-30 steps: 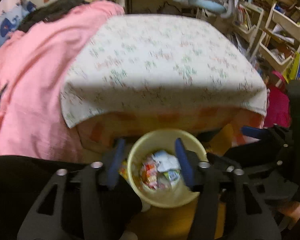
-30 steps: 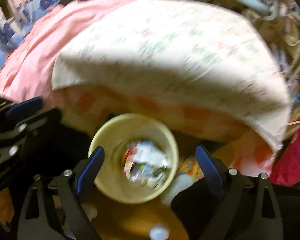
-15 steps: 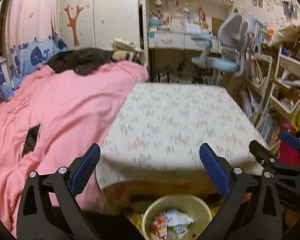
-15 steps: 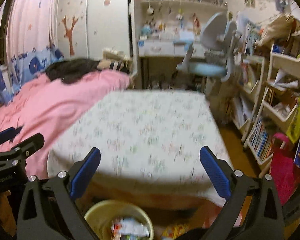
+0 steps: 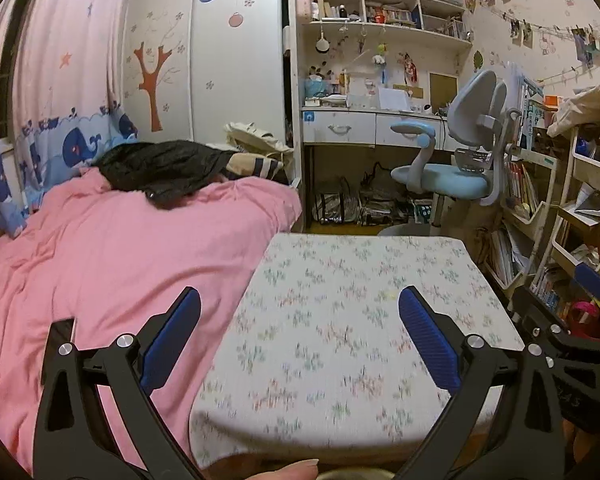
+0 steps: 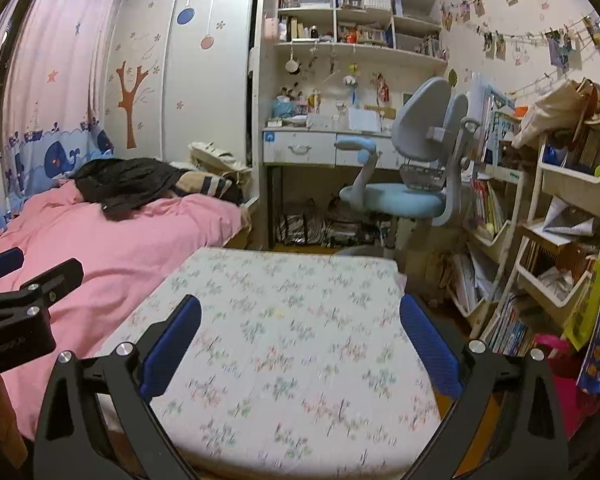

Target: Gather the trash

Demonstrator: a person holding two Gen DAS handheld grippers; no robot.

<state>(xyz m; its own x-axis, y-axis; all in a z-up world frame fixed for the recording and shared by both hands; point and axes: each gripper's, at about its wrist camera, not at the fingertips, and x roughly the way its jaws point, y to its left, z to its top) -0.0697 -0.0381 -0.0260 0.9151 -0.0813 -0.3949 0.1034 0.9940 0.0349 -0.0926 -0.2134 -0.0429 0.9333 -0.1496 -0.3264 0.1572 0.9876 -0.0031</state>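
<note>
My left gripper (image 5: 299, 322) is open and empty, held above the near edge of a low table with a flowered white cloth (image 5: 352, 320). My right gripper (image 6: 300, 324) is open and empty over the same table (image 6: 292, 328). No trash lies on the cloth. Only a sliver of the yellow bin's rim (image 5: 354, 474) shows at the bottom edge of the left wrist view; its contents are out of view. The right gripper's side shows in the left wrist view (image 5: 572, 344), and the left gripper's side shows in the right wrist view (image 6: 16, 304).
A bed with a pink cover (image 5: 112, 264) lies left of the table. A blue desk chair (image 6: 404, 184) and a desk (image 6: 320, 148) stand behind it. Crowded shelves (image 6: 548, 248) line the right side.
Both grippers have tilted up from looking down into the yellow bin of wrappers to looking across the table. The left gripper has opened wide. The bin has dropped out of view.
</note>
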